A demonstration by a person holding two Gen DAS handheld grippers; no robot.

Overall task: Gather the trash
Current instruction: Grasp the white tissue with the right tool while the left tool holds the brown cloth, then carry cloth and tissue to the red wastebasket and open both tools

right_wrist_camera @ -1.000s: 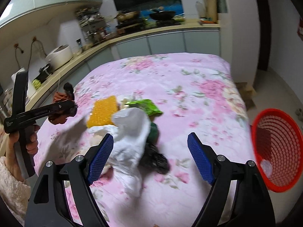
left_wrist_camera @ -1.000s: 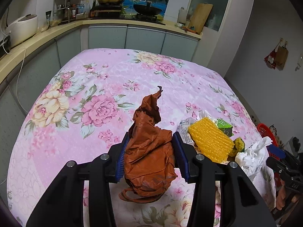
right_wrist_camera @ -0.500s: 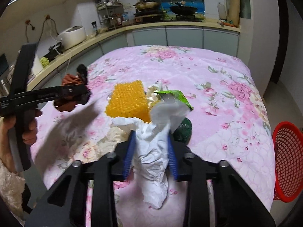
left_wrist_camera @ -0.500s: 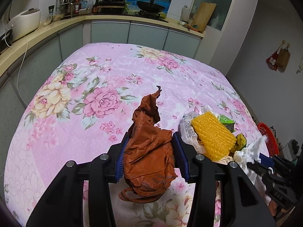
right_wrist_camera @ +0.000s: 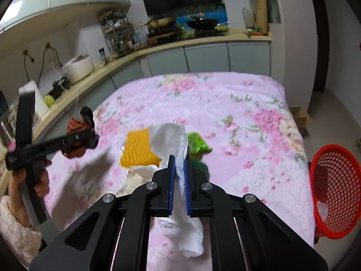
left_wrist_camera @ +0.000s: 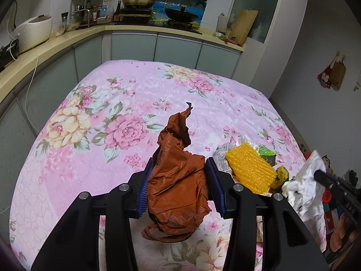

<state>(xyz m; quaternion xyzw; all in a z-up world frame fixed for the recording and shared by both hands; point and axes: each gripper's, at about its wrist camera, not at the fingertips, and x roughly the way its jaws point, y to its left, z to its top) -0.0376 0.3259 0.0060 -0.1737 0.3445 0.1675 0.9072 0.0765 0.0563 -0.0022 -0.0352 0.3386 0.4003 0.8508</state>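
Between the blue pads of the right gripper (right_wrist_camera: 178, 176) sits a crumpled white tissue (right_wrist_camera: 173, 140), pinched tight w/ a tail hanging below the jaws & a puff sticking out past the tips. Left gripper (left_wrist_camera: 178, 180) is likewise clamped on a brown plastic bag (left_wrist_camera: 176, 180), bag bulging above & below the pads, one loop handle dangling under.

Just ahead of the right tips, on the pink floral cloth (right_wrist_camera: 225, 103): yellow ridged sheet (right_wrist_camera: 137, 149), green wrapper (right_wrist_camera: 197, 143) to its right, dark green lump partly hidden behind the fingers. Red mesh basket (right_wrist_camera: 336, 189) is off to the right & lower, beyond the cloth edge.

Judgement: step in hand = carry both pieces to the basket. To do it well, keep the squeeze constant (tissue is limp, tail may snag or tear), lift clear of the pile before swinging right, get tips over the basket rim before letting go. Bag is slippery & springy, so drop it from low over the opening.

Views differ: right cam shows the basket, something pale inside it, & the person's hand on the left tool; left cam shows no clear basket but gives the bag grip up close, plus a printed paper scrap (left_wrist_camera: 222, 158) beside the yellow sheet.
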